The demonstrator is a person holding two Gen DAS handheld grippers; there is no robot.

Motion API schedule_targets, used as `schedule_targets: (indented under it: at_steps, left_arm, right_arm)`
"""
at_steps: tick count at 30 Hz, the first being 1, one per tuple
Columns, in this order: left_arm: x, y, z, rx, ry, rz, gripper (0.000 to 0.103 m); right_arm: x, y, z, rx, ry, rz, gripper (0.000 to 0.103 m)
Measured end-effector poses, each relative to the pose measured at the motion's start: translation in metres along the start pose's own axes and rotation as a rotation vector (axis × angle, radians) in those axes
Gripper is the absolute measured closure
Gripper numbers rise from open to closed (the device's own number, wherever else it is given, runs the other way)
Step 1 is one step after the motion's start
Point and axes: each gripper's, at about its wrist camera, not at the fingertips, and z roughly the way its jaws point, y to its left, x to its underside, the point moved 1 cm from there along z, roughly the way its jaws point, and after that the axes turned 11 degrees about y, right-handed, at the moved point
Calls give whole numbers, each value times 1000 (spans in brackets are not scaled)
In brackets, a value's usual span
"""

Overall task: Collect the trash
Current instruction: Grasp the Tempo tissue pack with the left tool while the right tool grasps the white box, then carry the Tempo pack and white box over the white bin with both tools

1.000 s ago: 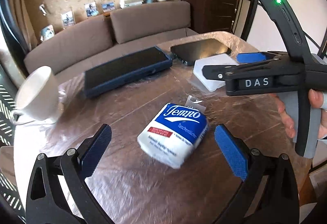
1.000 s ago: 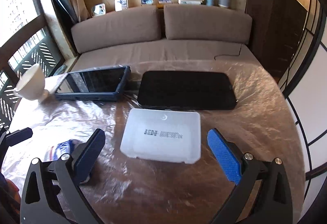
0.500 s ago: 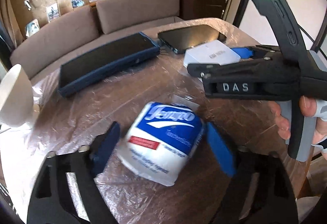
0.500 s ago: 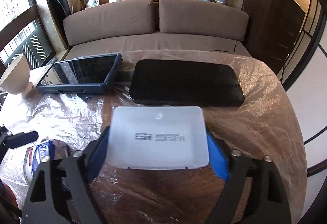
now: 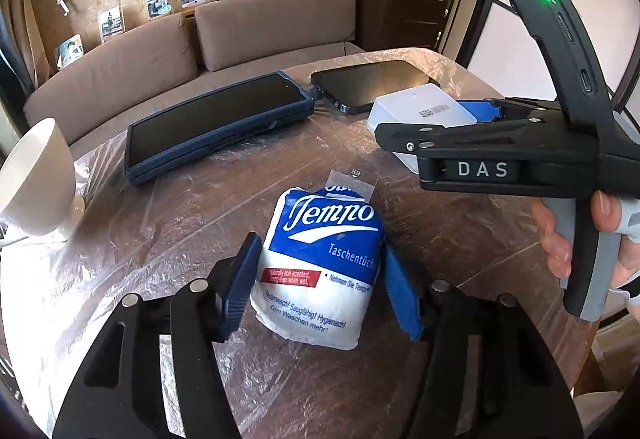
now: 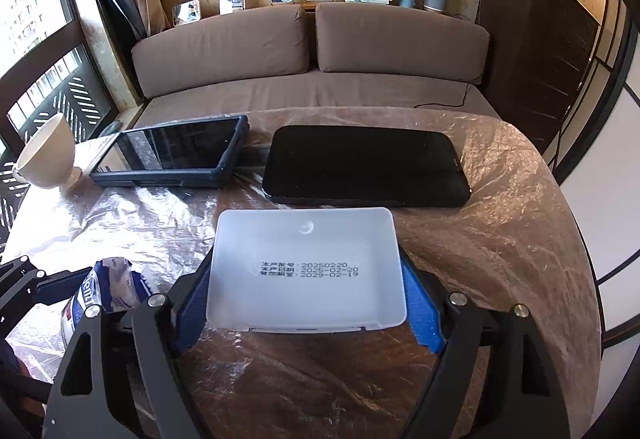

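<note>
Left wrist view: the left gripper (image 5: 320, 279) has just closed its pads onto the tissue pack (image 5: 320, 263), whose long axis runs away from the tongs, short of the blue-cased tablet (image 5: 216, 127).

Right wrist view: the right gripper (image 6: 308, 303) clamps the white plastic box (image 6: 306, 271), just short of the black tablet (image 6: 364, 167); its near edge probably hides the contact.

Close downward wrist views, shared table (image 5: 400, 379)
</note>
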Motion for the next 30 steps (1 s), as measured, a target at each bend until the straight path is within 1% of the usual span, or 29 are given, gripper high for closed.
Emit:
schedule_targets:
  at_steps: [4, 7, 18, 30]
  left_arm:
    - [2, -2, -3, 5, 0, -7, 52]
    - [3, -4, -6, 6, -5, -13, 53]
    - [16, -8, -19, 13, -19, -73, 54]
    - [34, -21, -33, 1, -27, -137, 54]
  right_arm:
    - [1, 1, -6, -7, -4, -5, 23]
    - [5, 1, -11, -13, -8, -13, 23]
    - [25, 5, -41, -47, -16, -55, 23]
    - [60, 1, -69, -92, 5, -76, 23]
